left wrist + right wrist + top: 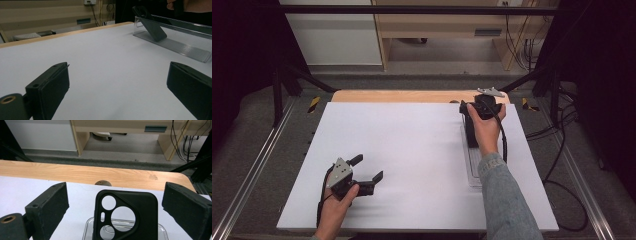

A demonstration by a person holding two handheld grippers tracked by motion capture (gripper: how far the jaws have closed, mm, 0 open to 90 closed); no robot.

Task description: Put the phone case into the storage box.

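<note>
White table (pixel 412 150): both tongs gape wide; right tongs (pixel 115 202) flank phone case (pixel 125 217).

Left hand (pixel 334 207): enters from the bottom edge, wrapped around the left gripper (pixel 368 169), held low near the person's side. Jaws spread wide apart, nothing between them, pointing toward the right.

Right forearm (pixel 504 200): grey-blue sleeve, stretched forward and slightly left. Right hand (pixel 484 130): grips the right gripper (pixel 468 111) at the far right. In the right gripper view its jaws stand wide apart, not pressing on anything.
</note>
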